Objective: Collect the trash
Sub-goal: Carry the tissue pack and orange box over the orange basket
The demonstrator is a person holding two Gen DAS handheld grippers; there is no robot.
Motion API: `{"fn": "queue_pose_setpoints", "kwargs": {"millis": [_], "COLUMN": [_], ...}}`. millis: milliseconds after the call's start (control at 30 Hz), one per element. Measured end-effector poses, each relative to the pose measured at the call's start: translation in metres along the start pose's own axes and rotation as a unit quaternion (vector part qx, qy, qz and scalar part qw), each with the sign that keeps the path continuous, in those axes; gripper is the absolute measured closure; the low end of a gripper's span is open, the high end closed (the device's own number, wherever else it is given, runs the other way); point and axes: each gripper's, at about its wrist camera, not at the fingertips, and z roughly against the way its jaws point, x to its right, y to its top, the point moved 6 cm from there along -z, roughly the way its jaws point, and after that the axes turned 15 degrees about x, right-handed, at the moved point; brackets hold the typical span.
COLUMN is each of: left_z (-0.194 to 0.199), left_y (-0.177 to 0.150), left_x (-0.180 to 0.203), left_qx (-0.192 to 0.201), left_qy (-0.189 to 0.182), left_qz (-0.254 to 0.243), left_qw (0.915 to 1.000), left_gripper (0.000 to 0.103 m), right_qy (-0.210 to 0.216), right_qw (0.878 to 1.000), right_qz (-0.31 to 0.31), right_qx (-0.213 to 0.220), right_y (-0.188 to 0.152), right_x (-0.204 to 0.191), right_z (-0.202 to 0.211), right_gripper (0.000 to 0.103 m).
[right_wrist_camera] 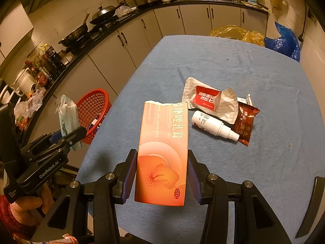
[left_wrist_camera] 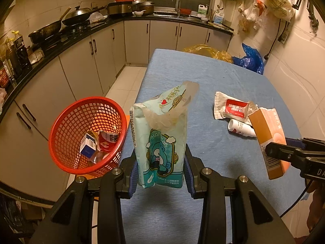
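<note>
My left gripper (left_wrist_camera: pixel 161 174) is shut on a torn teal tissue pack (left_wrist_camera: pixel 162 142) and holds it upright above the table's left edge, right of a red mesh basket (left_wrist_camera: pixel 65 142) that holds several small boxes. My right gripper (right_wrist_camera: pixel 161 174) is shut on an orange medicine box (right_wrist_camera: pixel 162 152), held above the blue table (right_wrist_camera: pixel 254 172). The box also shows in the left wrist view (left_wrist_camera: pixel 268 138). On the table lie a white and red wrapper (right_wrist_camera: pixel 207 99), a white spray bottle (right_wrist_camera: pixel 213 125) and a brown sachet (right_wrist_camera: pixel 245 126).
Beige kitchen cabinets (left_wrist_camera: pixel 81 65) with a black counter carrying woks and bottles run along the left and back. A yellow bag (left_wrist_camera: pixel 207 50) and a blue bag (left_wrist_camera: pixel 249 59) lie at the table's far end. Plastic bags (left_wrist_camera: pixel 272 2) hang on the right wall.
</note>
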Motion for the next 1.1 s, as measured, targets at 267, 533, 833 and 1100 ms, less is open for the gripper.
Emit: {"fn": "queue_pose_setpoints", "kwargs": {"millis": [267,533,833,1100], "left_z": [0.005,0.009,0.007,-0.003], "left_y": [0.003,0.003,0.002,0.003], "left_x": [-0.020,-0.049,-0.083,-0.132], "left_qx": [0.008,0.012,0.010,0.002], "left_qy": [0.012,0.027,0.040,0.055], "left_qz": [0.007,0.016,0.028,0.067], "left_qw": [0.9999,0.9994,0.9988,0.9962], "left_gripper": [0.067,0.067,0.066,0.066], "right_qy": [0.008,0.020,0.035,0.059], "right_qw": [1.000,0.999,0.999,0.997], "right_qz": [0.012,0.023,0.031,0.049], "right_qx": [-0.005,-0.009,-0.011,-0.012], "right_y": [-0.001,0.003,0.014,0.033], "right_x": [-0.021,-0.049,-0.084,-0.125], "right_z": [-0.008,-0.021,-0.040,-0.065], "right_gripper": [0.052,0.052,0.052,0.052]}}
